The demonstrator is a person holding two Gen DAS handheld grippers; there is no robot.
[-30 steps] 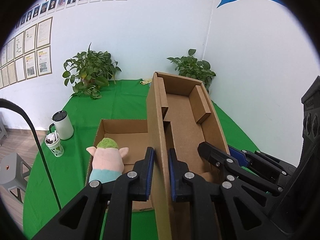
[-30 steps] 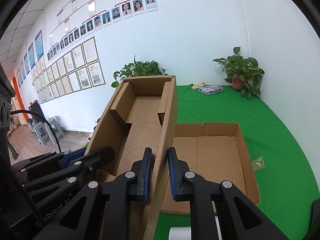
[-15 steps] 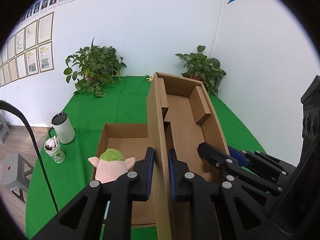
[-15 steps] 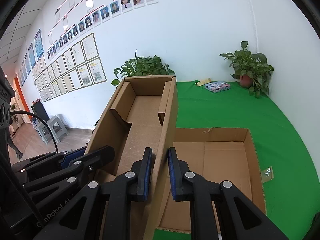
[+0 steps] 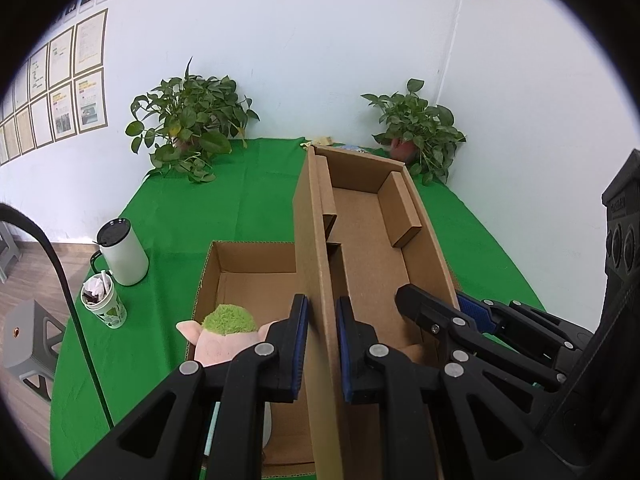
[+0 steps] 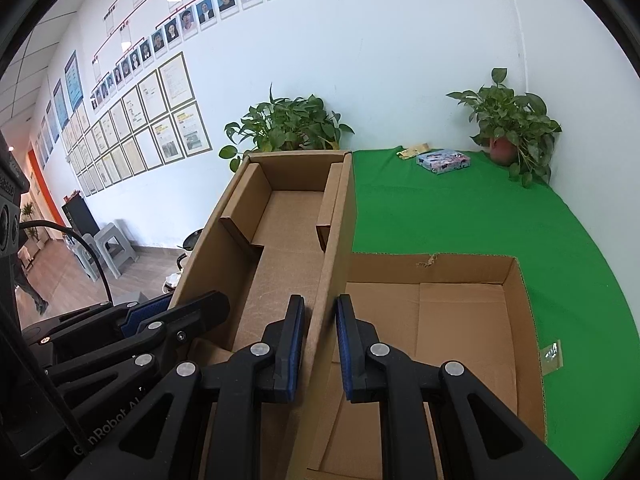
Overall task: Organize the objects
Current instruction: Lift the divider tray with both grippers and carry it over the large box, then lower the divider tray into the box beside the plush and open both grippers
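Note:
Both grippers hold a narrow cardboard tray (image 5: 372,240) above a larger open cardboard box (image 5: 256,264) on the green table. My left gripper (image 5: 322,344) is shut on the tray's left wall. My right gripper (image 6: 320,340) is shut on the tray's right wall (image 6: 336,232). The right gripper's fingers (image 5: 424,308) also show in the left wrist view, and the left gripper's fingers (image 6: 200,312) in the right wrist view. A pink plush pig with green hair (image 5: 224,336) sits in the big box at its near left. The big box's floor (image 6: 452,320) is bare on the right side.
A white mug (image 5: 122,252) and a paper cup (image 5: 102,300) stand at the table's left edge. Two potted plants (image 5: 188,120) (image 5: 416,132) stand at the back wall. A small printed packet (image 6: 442,160) lies at the back. A tape scrap (image 6: 552,354) lies right of the box.
Both grippers and the tray have moved forward and lower over the big box. The plush pig now sits closer under the left gripper.

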